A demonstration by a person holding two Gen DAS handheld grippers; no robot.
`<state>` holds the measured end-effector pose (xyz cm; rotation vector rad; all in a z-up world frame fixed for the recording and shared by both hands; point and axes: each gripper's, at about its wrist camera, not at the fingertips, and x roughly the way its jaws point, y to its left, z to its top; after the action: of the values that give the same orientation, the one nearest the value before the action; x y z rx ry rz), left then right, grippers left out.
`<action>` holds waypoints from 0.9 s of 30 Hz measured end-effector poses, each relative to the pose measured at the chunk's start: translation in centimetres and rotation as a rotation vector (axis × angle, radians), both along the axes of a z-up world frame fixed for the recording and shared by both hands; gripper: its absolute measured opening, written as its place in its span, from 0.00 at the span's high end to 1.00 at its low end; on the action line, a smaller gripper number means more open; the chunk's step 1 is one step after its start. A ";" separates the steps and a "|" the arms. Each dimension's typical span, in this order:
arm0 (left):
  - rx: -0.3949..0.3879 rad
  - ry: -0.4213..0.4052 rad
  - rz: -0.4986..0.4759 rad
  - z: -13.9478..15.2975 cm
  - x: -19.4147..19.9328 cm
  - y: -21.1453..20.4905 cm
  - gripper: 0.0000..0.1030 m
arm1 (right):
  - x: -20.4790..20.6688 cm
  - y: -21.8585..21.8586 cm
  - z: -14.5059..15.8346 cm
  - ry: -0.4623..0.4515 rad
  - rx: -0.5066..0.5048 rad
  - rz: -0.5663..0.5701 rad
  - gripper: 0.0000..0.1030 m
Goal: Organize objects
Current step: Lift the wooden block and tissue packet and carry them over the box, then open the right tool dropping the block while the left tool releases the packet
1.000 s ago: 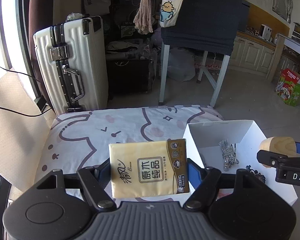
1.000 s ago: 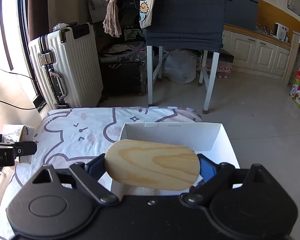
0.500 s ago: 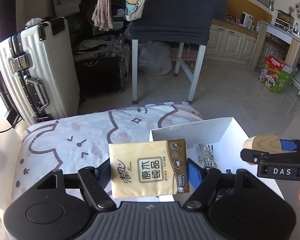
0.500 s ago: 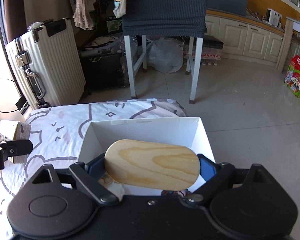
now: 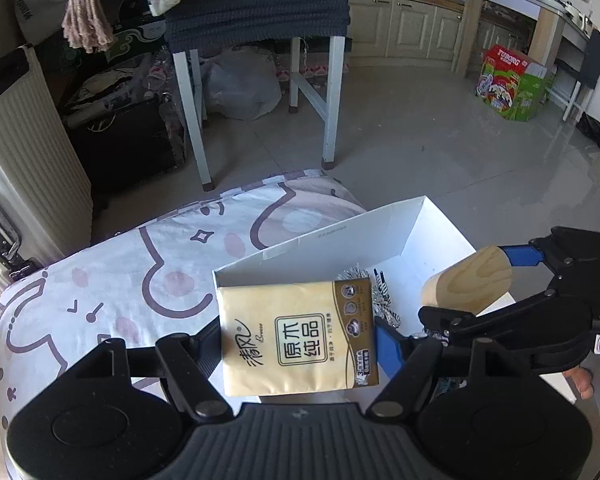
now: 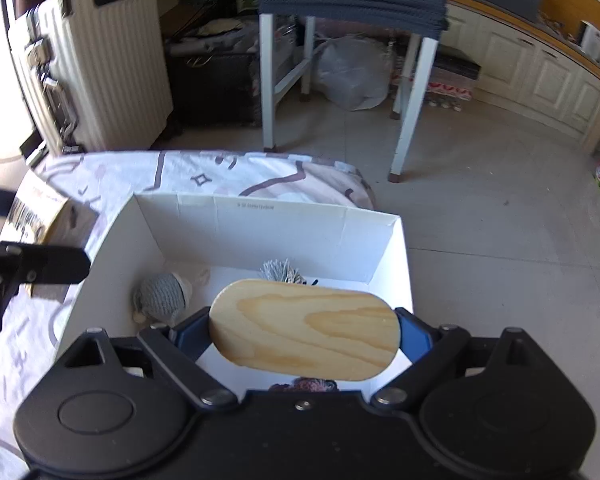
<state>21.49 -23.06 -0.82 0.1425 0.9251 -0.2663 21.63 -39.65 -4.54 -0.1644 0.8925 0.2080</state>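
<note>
Right wrist view: right gripper (image 6: pixel 304 330) clamps a wooden block (image 6: pixel 304 330) above the white box (image 6: pixel 260 220); left gripper (image 5: pixel 298 338) clamps a tissue pack (image 5: pixel 298 338) beside it.

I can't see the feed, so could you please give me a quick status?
Left gripper shut on tissue pack. Right gripper shut on wooden block, over white box.

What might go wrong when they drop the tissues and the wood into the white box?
The wooden block hangs over the grey knitted toy and tassel in the box, so it may land on them. The right tongs sit close to the tissue pack in the left tongs; they may bump.
</note>
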 end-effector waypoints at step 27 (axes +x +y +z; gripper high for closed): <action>0.241 0.128 -0.408 -8.5 5.2 -5.7 0.27 | 2.5 2.2 -7.2 0.158 -0.203 0.306 0.04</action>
<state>26.73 -28.79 -9.31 0.5454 1.0498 -0.5457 24.09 -37.45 -11.75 -0.4795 1.0438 0.4195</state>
